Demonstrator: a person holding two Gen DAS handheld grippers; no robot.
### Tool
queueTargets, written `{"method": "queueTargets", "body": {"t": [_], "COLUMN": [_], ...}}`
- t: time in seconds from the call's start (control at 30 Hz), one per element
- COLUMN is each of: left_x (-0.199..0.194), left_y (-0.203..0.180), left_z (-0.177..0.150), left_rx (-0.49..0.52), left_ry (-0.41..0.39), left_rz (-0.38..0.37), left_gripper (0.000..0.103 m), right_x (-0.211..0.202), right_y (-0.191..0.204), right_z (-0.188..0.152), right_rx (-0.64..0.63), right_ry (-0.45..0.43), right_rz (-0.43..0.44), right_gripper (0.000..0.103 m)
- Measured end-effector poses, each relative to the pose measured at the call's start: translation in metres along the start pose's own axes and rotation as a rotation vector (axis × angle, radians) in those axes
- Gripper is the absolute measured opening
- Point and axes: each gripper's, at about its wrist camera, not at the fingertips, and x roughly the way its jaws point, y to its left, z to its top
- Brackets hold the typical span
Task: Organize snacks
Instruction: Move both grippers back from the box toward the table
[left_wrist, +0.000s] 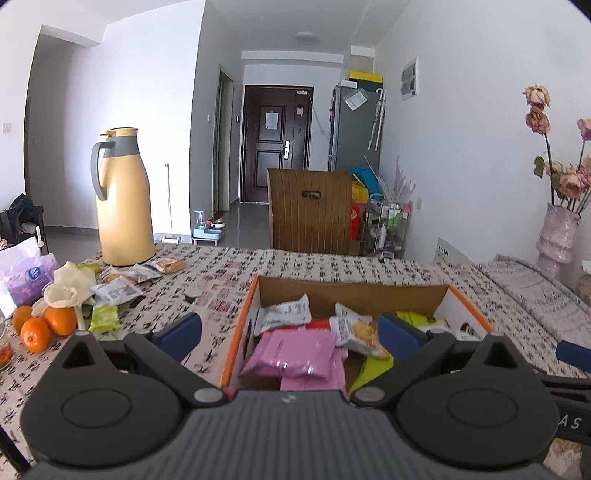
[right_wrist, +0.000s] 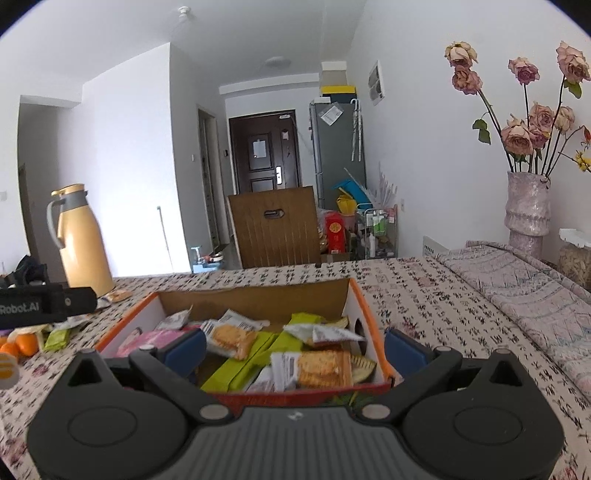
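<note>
Cardboard box (right_wrist: 364, 306) full of snack packets (right_wrist: 321, 367)

Both looking forward, low and close over the near edge of the snack box (left_wrist: 436, 295), left view from its left side, right view from its right; sharing box, thermos (right_wrist: 83, 240), door (left_wrist: 277, 144).

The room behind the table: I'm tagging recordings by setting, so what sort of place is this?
Most likely a lived-in flat: an entrance door, a fridge beside it, and a dining table with a thermos.
</note>
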Motion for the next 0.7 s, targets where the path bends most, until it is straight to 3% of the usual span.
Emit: {"method": "queueTargets", "body": {"t": [0.7], "left_x": [-0.048], "left_y": [0.034], "left_z": [-0.070], "left_rx": [0.034], "left_ry": [0.142], "left_rz": [-0.032], "left_gripper": [0.103], "right_x": [-0.052], "right_y": [0.022], "right_z": [-0.074], "right_rx": [-0.013], "right_ry": [0.171], "right_rz": [0.054], "right_gripper": [0.103]}}
